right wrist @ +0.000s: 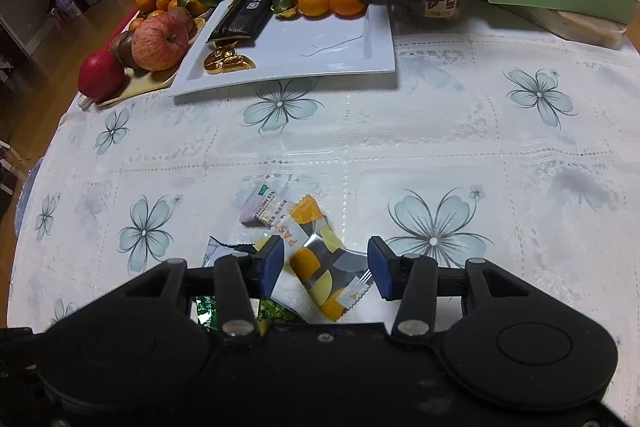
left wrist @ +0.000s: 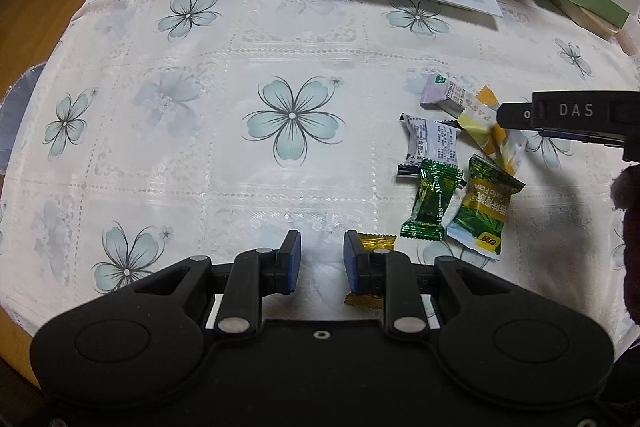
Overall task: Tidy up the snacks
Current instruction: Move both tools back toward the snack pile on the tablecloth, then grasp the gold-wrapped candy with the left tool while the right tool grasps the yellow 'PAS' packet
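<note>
Right tool [right wrist: 322,267] released astride a crinkly yellow foil sachet [right wrist: 328,273]; left tool [left wrist: 322,259] slack, perhaps empty.

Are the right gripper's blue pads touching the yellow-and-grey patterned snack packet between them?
Apart. In the right wrist view the yellow-and-grey patterned snack packet lies between the right gripper pads, with white tablecloth visible on either side of it.

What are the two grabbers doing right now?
Left gripper: open, holding nothing; a gold candy lies beside one finger.
Right gripper: open around the yellow-and-grey snack packet, not squeezing it.
</note>
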Motion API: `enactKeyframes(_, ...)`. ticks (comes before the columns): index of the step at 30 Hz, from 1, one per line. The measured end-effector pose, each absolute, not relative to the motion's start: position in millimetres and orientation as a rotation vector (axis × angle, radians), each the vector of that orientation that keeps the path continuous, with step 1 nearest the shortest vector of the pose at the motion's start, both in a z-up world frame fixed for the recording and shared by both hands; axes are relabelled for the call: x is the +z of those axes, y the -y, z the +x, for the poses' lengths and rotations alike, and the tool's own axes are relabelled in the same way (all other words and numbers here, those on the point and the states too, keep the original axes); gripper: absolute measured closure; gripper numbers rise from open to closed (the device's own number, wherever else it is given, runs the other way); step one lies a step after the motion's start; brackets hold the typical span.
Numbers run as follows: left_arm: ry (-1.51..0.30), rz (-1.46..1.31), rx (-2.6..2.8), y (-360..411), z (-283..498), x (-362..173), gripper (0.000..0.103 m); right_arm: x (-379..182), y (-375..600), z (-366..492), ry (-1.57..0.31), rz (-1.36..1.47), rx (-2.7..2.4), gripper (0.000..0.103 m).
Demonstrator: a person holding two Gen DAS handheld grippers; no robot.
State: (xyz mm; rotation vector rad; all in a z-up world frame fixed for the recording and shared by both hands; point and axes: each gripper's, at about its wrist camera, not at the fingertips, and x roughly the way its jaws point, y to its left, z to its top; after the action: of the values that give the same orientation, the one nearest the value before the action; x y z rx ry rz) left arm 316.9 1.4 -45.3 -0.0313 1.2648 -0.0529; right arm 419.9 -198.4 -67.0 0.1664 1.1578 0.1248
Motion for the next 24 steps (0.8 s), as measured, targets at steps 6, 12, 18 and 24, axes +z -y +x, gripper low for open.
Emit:
enactKeyframes(6,-1.276,-0.075,-0.067,-7.4,318.0,-42.4,0.07,-77.7,192.8,426.1,-1.182,0.142,0.113,0.052)
enactKeyframes(12,-1.277,-0.113,-0.072,-15.4,318.3,-38.7,0.07,-83.7,186.4,429.5,-1.186,0.118,0.105,0.048)
enactKeyframes(18,-1.272,-0.138,-0.073,-20.8,318.5,-35.6,0.07,-86.6,179.5,432.5,-1.176,0.085,0.108,0.044)
enactKeyframes(24,-1.276,-0.16,-0.078,-25.4,319.0,-34.3,0.07,-88.0,182.7,433.9,-1.182,0.081,0.12,0.042)
